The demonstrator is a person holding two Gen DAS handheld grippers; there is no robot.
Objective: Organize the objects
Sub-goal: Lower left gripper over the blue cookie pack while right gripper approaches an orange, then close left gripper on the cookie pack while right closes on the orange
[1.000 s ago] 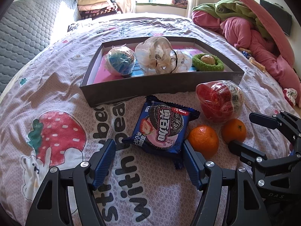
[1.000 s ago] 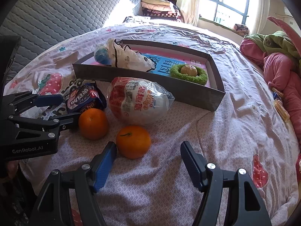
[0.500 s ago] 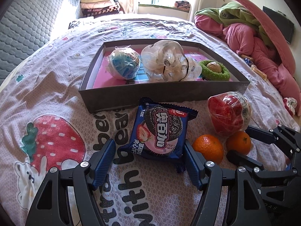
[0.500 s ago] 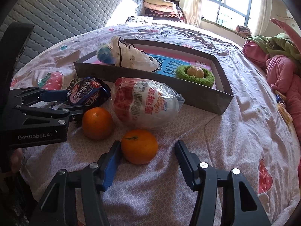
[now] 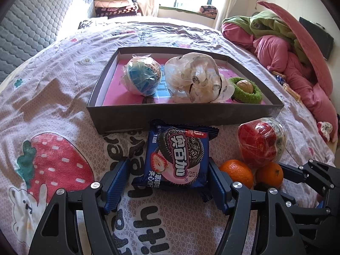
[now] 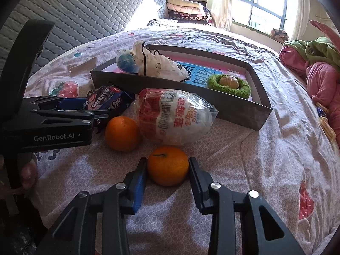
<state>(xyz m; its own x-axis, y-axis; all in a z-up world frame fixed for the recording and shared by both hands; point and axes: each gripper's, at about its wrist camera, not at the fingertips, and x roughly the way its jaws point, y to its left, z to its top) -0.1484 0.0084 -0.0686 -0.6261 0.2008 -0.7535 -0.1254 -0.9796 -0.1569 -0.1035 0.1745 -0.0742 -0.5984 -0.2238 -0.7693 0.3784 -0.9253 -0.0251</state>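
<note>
- Down on the bedspread (image 5: 63,110), the left wrist view shows the left gripper (image 5: 169,182) with its blue pads spread wide around the near half of the cookie packet (image 5: 177,159); the right pad touches the packet's edge, the left pad stands just apart from it.
- Beyond the packet's far end sits the dark tray (image 5: 170,114), holding a blue wrapped ball (image 5: 143,77), a crumpled white bag (image 5: 195,78) and a green ring (image 5: 248,94) with a nut in it.
- Right of the packet lie two oranges, the near orange (image 5: 237,172) and the far orange (image 5: 269,174), with the red wrapped egg (image 5: 261,143) just behind them.
- Only this view shows the packet's whole printed face; the right gripper appears at the right edge, side-on, its fingers flanking the far orange.
- Turning to the right wrist view, the right gripper (image 6: 167,176) has its fingers drawn close around an orange (image 6: 167,165) resting on the bedspread; whether the pads press it or merely graze it, I cannot tell.
- Just beyond lie the second orange (image 6: 122,132) and the egg (image 6: 174,119), touching each other, with the tray (image 6: 233,110) wall behind.
- At left the left gripper's body (image 6: 53,127) blocks much of the packet (image 6: 106,101).
</note>
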